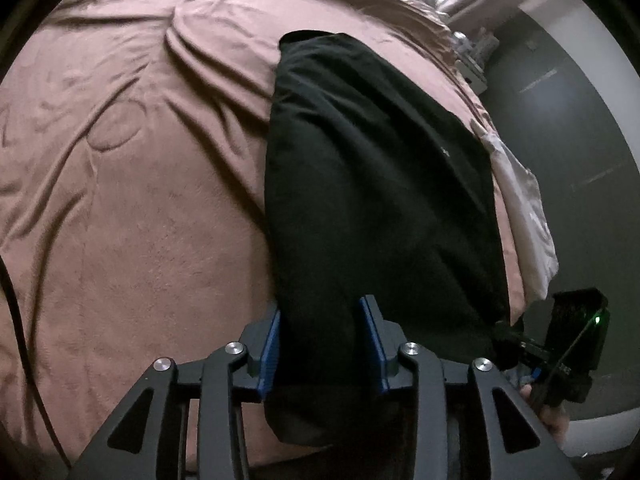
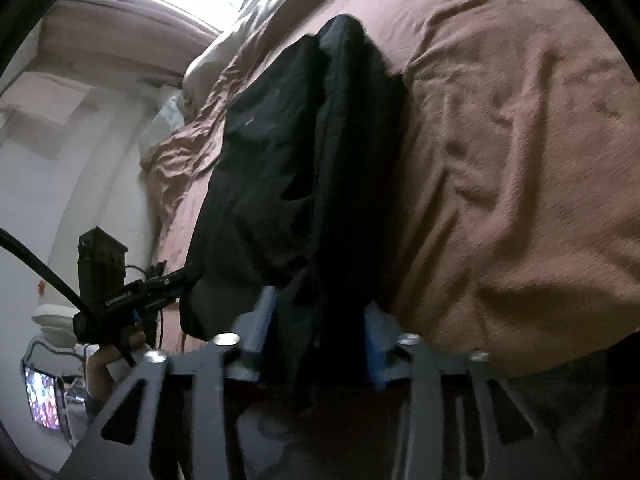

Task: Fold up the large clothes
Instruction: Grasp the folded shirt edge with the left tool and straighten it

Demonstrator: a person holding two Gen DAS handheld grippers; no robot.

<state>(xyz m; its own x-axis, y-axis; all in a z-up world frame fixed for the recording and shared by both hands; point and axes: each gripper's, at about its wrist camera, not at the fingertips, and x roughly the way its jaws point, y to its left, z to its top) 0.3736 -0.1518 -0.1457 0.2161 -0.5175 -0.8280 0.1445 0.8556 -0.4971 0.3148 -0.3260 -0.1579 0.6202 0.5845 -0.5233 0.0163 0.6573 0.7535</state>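
A black garment (image 1: 372, 184) lies as a long folded strip on the brown bed cover (image 1: 132, 184). My left gripper (image 1: 324, 320) has its blue-padded fingers on either side of the strip's near end, with cloth between them. In the right wrist view the same black garment (image 2: 288, 168) shows bulky layered folds, and my right gripper (image 2: 320, 316) holds its near end between its blue pads. Each gripper shows in the other's view: the right one (image 1: 568, 344) at the strip's right corner, the left one (image 2: 120, 292) at its left corner.
The bed's edge runs along the right of the left wrist view, with a pale sheet (image 1: 524, 216) hanging and dark floor (image 1: 568, 128) beyond. A pillow (image 2: 208, 68), a wall and a lit screen (image 2: 42, 400) lie left of the bed in the right wrist view.
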